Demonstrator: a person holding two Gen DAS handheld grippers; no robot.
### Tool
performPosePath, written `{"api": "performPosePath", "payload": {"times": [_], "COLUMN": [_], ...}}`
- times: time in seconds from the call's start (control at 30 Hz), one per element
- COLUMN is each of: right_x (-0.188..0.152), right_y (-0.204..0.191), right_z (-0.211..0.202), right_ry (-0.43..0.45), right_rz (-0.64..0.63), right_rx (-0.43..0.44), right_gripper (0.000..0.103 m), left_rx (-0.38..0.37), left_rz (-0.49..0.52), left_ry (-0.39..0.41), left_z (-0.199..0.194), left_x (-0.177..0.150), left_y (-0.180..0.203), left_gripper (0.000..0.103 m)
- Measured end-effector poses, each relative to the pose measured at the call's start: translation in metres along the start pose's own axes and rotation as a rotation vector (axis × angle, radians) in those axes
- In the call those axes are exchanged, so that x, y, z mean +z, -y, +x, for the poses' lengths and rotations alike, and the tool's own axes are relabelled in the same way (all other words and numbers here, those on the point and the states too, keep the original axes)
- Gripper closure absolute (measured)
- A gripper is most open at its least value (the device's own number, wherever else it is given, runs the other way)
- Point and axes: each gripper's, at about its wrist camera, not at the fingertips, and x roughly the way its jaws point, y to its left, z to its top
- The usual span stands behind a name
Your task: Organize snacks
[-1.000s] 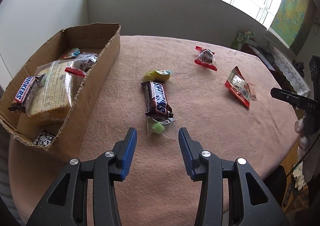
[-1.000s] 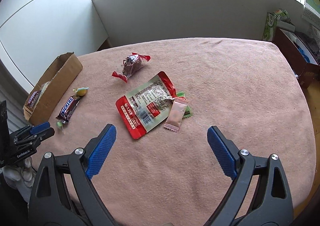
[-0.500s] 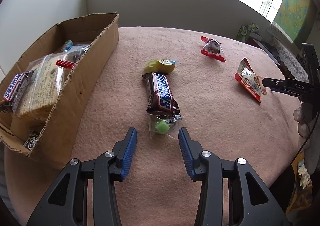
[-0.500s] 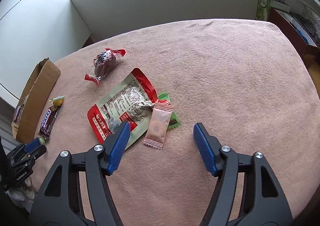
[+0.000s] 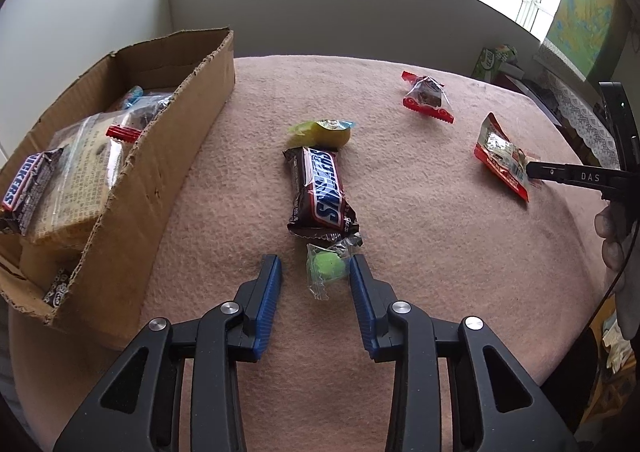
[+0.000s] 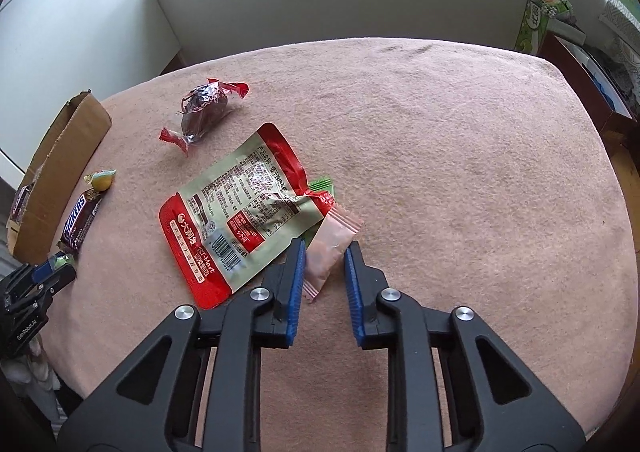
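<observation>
We note the worktop [image 5: 440, 252] under a pink cloth, with the cardboard box [image 5: 132, 188] at its left edge. Already in the box: a clear-bagged biscuit pack [image 5: 76, 188], a Snickers bar [image 5: 24, 184], a red-ended wrapped sweet [image 5: 132, 124] and one or two smaller wrappers we cannot identify. We judge the sorting part done.

Still loose on the cloth, largest first: the red-and-beige pouch [image 6: 236, 212], a second Snickers bar [image 5: 322, 192], a dark sweet in a red-ended wrapper [image 6: 204, 108], a pink sachet [image 6: 328, 248] lying partly on a green sachet [image 6: 320, 185], a yellow jelly cup [image 5: 324, 132] and a green candy in clear film [image 5: 326, 268]. Seven items left, by our count.

Left gripper [image 5: 316, 272]: jaws closing around the green candy; the right pad meets the film, the left pad stands clear, so no grip yet.

Right gripper [image 6: 325, 256]: jaws closing on the pink sachet, which sits between the pads with both at its edges; it appears pinched, though it lies on the cloth, not lifted.

Neither item is near the box yet.
</observation>
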Motion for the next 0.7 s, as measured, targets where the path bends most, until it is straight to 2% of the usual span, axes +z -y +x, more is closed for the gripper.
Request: {"api": "performPosePath", "payload": {"times": [0.1, 0.23, 0.47, 0.7], "right_x": [-0.002, -0.005, -0.007, -0.01], "right_y": [-0.002, -0.001, -0.003, -0.001], "right_z": [-0.003, -0.006, -0.016, -0.026], "right_ry": [0.005, 0.015, 0.039, 0.06], "right_rz": [-0.015, -0.002, 0.005, 0.006], "right_rx": [-0.008, 0.002, 0.016, 0.022], "right_gripper": [0.086, 0.089, 0.096, 0.097], "left_rx": [0.001, -0.009, -0.023, -0.03], "left_rz": [0.001, -0.015, -0.038, -0.05], "left_ry": [0.004, 0.007, 0.014, 0.022], "left_z": [-0.001, -0.002, -0.007, -0.016], "left_x": [-0.001, -0.001, -0.004, -0.007], "left_y": [-0.002, -0.006, -0.009, -0.012], "left_gripper": [0.083, 0.088, 0.09, 0.09]}}
